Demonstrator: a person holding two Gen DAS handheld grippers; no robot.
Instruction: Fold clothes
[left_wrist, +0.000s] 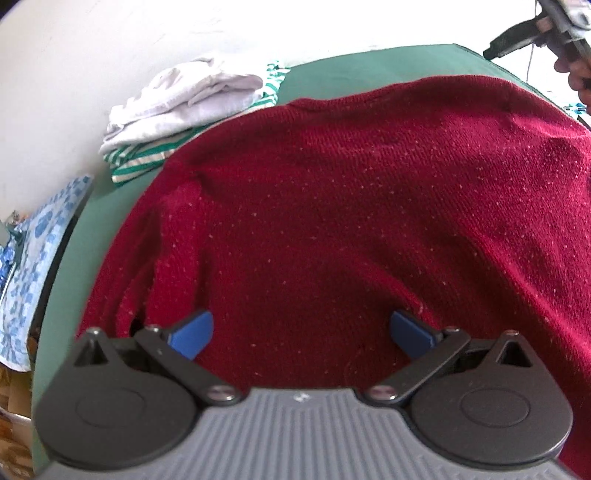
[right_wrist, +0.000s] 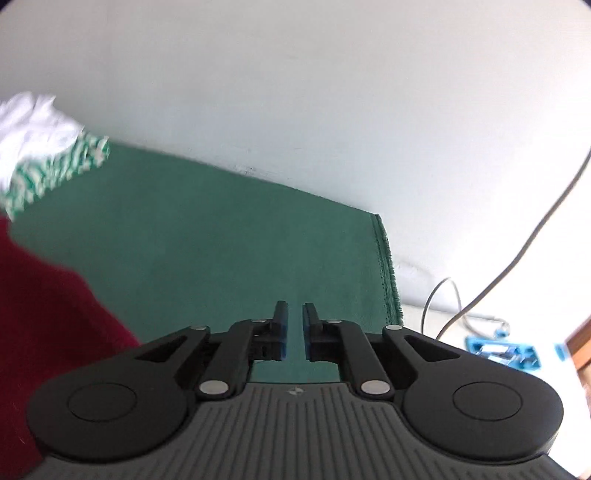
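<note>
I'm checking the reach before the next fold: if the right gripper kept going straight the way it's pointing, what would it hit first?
Most likely the bare green cloth covering the table. The right gripper, nearly closed on nothing, aims down at it, with the red sweater off to its left. Depth is hard to judge.

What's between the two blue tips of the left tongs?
Only the red sweater. In the left wrist view, the left tongs stand wide open over it, and red knit fills the whole gap between the tips.
</note>
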